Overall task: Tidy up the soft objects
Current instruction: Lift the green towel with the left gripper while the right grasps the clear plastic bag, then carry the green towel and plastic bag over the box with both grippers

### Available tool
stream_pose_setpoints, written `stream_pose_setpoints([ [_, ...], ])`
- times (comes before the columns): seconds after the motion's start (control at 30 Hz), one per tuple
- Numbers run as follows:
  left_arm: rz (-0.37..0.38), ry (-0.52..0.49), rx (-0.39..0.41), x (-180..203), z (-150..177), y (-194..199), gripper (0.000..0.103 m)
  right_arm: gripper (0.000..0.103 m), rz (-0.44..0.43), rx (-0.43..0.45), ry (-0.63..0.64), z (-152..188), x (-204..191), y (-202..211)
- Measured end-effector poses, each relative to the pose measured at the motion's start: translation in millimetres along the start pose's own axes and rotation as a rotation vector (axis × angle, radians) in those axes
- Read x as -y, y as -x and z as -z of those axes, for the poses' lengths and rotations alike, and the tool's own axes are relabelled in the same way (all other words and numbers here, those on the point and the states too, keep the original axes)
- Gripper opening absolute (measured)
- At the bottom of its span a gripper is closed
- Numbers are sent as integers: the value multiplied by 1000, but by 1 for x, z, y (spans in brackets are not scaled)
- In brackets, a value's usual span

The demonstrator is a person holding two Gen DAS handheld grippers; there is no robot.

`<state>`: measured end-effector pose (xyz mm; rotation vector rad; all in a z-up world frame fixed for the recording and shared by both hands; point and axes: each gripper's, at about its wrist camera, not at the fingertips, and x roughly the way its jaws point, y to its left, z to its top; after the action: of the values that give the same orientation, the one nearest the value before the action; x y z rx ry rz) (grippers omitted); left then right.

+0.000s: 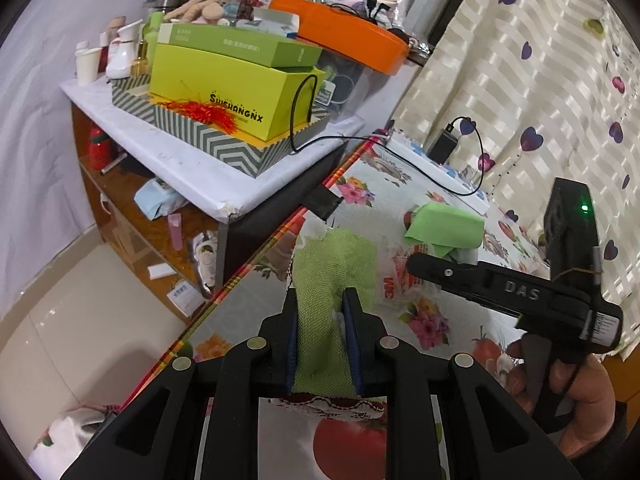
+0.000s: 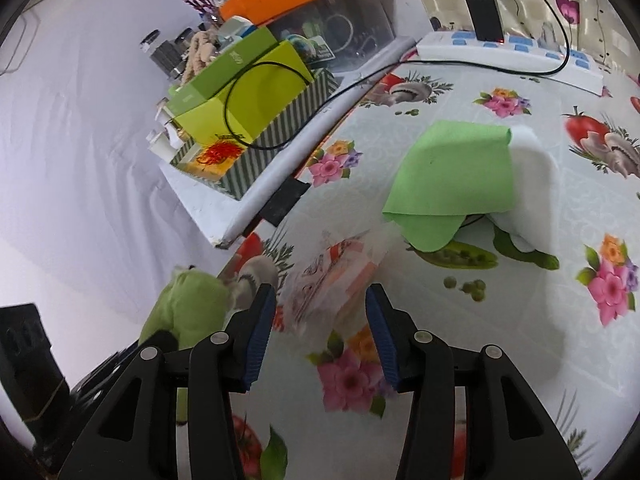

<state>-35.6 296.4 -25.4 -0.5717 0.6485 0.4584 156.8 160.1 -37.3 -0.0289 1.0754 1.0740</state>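
Left tongs (image 1: pixel 323 322) are clamped on a woven green cloth (image 1: pixel 332 276), which stands bunched between the blue pads at the lower middle of the left wrist view and rises above the fingertips. Right tongs (image 2: pixel 320 312) stand wide apart with nothing between the pads — below them, at the lower middle of the right wrist view, lies a crumpled clear plastic bag (image 2: pixel 332 276) with red and orange print on the flowered surface (image 2: pixel 520 320). In the left wrist view the same bag shows just right of the held cloth, with the black body of the right tool reaching in from the right edge and a hand (image 1: pixel 576 392) wrapped round its grip at lower right.

Further up the surface, right of centre in the right wrist view, a smooth light green cloth (image 2: pixel 452 176) lies draped over something white. A white power strip (image 2: pixel 516 56) with blue switches sits along the upper right, a black adapter plugged into it and a black cable running off to the left. At upper left, beside the surface, a white-topped side table (image 1: pixel 192 168) carries stacked lime-green boxes (image 1: pixel 236 84) — behind them a container with an orange lid (image 1: pixel 344 32) and assorted clutter. A patterned curtain (image 1: pixel 540 80) hangs at the upper right of the left wrist view.
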Motion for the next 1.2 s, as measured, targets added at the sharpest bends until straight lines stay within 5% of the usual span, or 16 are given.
stream_pose_setpoints([
  [0.1, 4, -3, -7, 1, 0, -2, 19, 48, 18, -19, -11, -4, 2, -11],
  [0.2, 10, -10, -11, 6, 1, -3, 20, 19, -6, -5, -28, -4, 5, -10],
  [0.4, 22, -31, 0, 20, 3, 6, 20, 10, 13, 17, 4, 2, 4, 4],
  [1.2, 180, -226, 23, 140, 29, 63, 20, 10, 45, 286, 45, 76, 11, 184],
])
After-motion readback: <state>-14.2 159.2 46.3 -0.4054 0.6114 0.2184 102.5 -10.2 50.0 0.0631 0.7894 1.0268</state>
